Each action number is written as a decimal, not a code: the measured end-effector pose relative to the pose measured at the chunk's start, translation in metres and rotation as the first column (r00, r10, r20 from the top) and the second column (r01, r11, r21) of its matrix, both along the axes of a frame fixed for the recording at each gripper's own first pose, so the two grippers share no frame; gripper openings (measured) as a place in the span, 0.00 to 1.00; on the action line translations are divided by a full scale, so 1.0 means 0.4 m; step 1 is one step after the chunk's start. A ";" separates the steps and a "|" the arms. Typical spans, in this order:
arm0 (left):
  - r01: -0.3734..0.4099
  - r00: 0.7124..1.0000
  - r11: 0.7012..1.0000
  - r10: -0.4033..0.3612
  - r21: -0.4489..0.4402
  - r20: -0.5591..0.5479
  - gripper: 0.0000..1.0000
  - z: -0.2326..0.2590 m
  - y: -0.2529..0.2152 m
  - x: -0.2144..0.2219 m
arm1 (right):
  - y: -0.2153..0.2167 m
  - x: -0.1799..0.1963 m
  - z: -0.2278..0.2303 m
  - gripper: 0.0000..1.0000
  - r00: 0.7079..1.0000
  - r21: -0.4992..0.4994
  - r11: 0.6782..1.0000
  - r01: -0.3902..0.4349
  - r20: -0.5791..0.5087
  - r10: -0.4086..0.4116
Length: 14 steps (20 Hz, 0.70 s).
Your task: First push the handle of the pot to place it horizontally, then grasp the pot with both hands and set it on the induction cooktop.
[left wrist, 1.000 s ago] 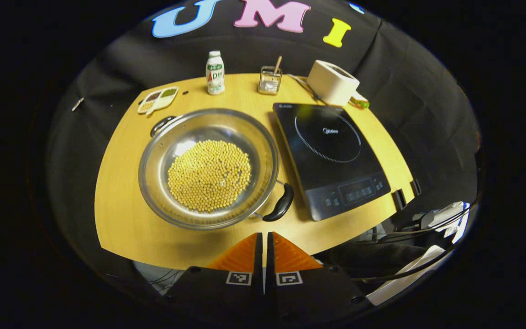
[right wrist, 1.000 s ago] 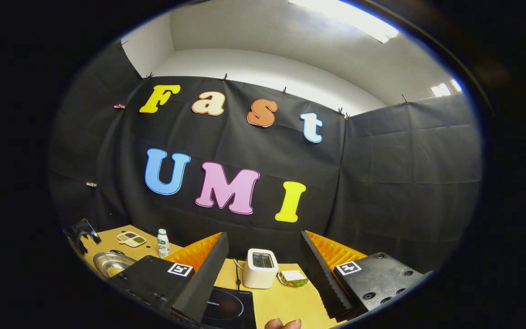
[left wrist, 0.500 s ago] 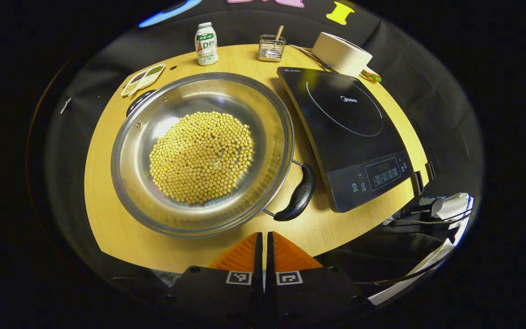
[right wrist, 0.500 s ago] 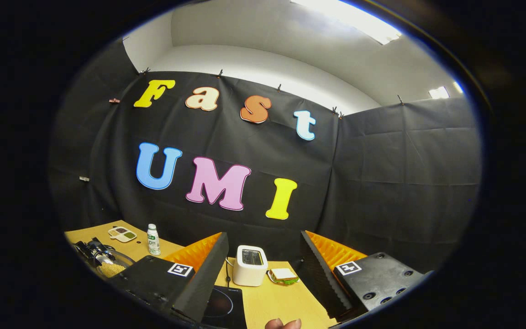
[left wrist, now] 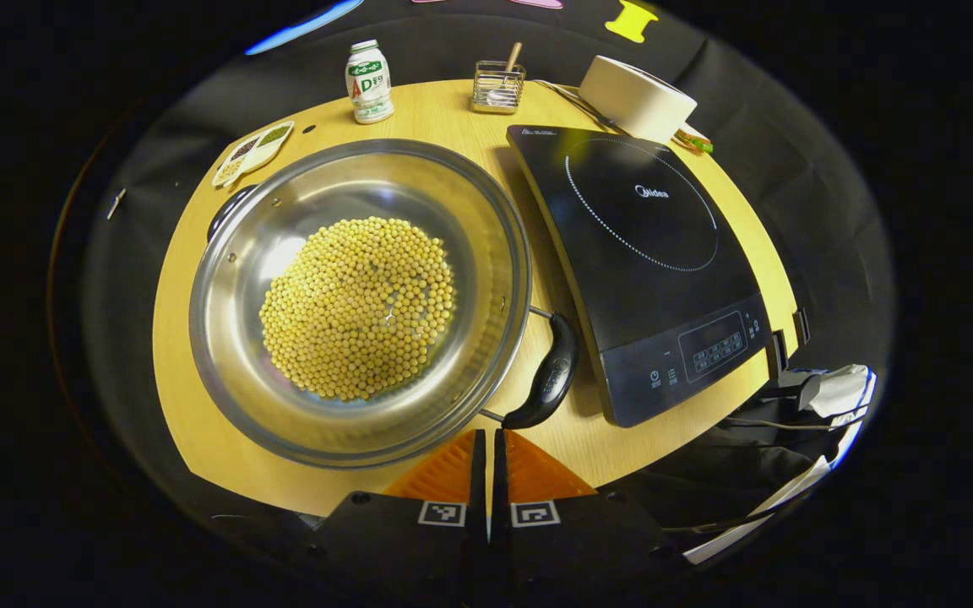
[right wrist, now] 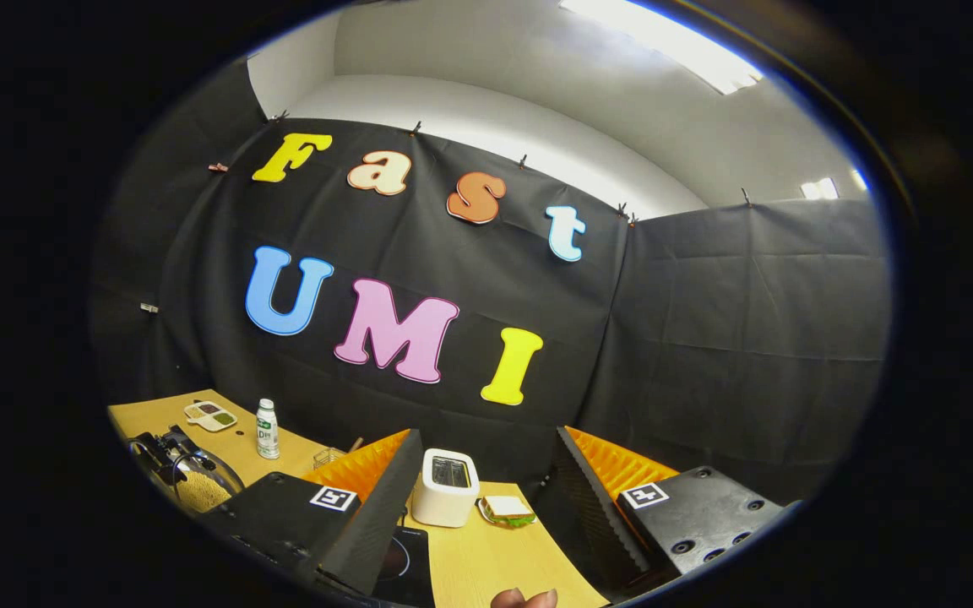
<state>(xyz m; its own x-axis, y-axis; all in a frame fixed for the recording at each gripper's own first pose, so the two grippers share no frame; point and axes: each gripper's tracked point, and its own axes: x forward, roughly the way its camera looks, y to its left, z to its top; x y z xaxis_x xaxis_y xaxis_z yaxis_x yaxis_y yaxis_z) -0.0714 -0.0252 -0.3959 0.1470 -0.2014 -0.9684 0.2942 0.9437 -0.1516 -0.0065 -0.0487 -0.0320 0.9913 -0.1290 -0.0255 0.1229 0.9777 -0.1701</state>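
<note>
A wide steel pot [left wrist: 486,219] holding yellow beans [left wrist: 360,308] stands on the wooden table [left wrist: 199,405], left of the black induction cooktop [left wrist: 647,253]. Its near black handle [left wrist: 547,376] points toward the front right, and its far handle [left wrist: 229,209] points to the back left. My left gripper [left wrist: 486,447] is shut with nothing in it, its tips just short of the near handle's lower end. In the right gripper view my right gripper [right wrist: 486,507] is open and held high, aimed at the booth wall. The pot [right wrist: 191,485] sits at lower left and the cooktop [right wrist: 406,561] just below.
At the table's back stand a small bottle [left wrist: 368,71], a wire holder [left wrist: 497,86] and a white toaster [left wrist: 638,97]. A small divided tray [left wrist: 252,152] lies at the back left. A sandwich [right wrist: 503,509] lies beside the toaster [right wrist: 444,485]. Cables hang off the right edge.
My left gripper has come down and forward toward the pot's near handle, staying shut. The right gripper has drifted slightly and stays open. The pot has not visibly turned.
</note>
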 end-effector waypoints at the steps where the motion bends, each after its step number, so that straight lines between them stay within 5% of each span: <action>1: 0.002 1.000 1.000 -0.002 0.003 0.005 0.05 0.000 -0.007 0.009 | -0.007 0.003 -0.005 0.98 1.000 0.001 1.000 0.005 -0.005 -0.005; 14: -0.051 0.997 0.999 0.050 0.018 0.057 0.05 -0.016 -0.112 0.184 | -0.079 0.015 -0.061 0.98 0.996 -0.001 0.998 0.065 -0.061 -0.065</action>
<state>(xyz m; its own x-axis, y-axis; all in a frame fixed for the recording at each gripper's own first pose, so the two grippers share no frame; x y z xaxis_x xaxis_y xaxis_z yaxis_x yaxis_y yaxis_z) 0.0022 -0.0700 -0.4024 0.2110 -0.1733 -0.9620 0.2539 0.9601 -0.1173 -0.0004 -0.0802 -0.0566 0.9773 -0.1935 -0.0861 0.1759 0.9681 -0.1785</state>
